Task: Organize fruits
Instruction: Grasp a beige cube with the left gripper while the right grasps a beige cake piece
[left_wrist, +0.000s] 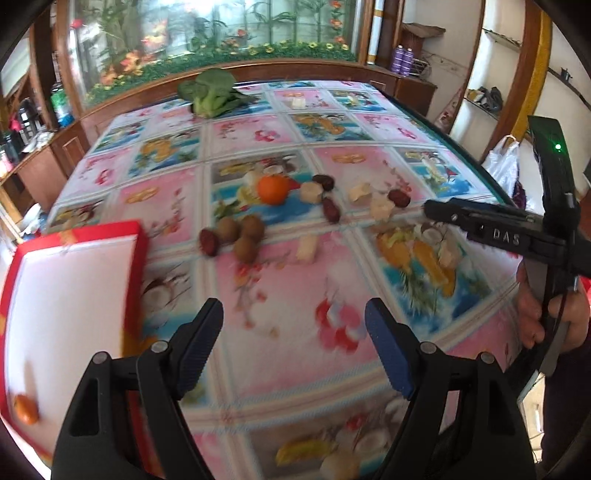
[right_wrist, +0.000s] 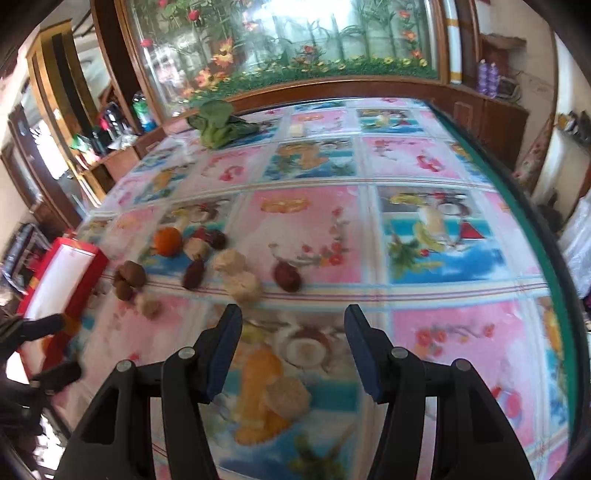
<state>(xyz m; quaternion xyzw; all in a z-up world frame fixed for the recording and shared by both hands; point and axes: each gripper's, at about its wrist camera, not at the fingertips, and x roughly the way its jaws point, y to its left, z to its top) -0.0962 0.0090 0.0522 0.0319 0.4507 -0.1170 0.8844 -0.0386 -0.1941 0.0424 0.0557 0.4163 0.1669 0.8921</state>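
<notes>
While both grippers hang over the surface, left gripper and right gripper have fingers apart w/ nothing between. Fruit pile sits at 12 o'clock: orange, kiwis, red dates. Red box at 9 o'clock holds another orange.

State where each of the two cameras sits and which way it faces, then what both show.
Left wrist: on the left gripper, facing forward and down across the table; open empty jaws, the red box at left, the right gripper and a hand at right.
Right wrist: on the right gripper, facing the same way; open empty jaws, the left gripper at the left edge.
Shared: the orange, kiwis, green vegetable.
</notes>
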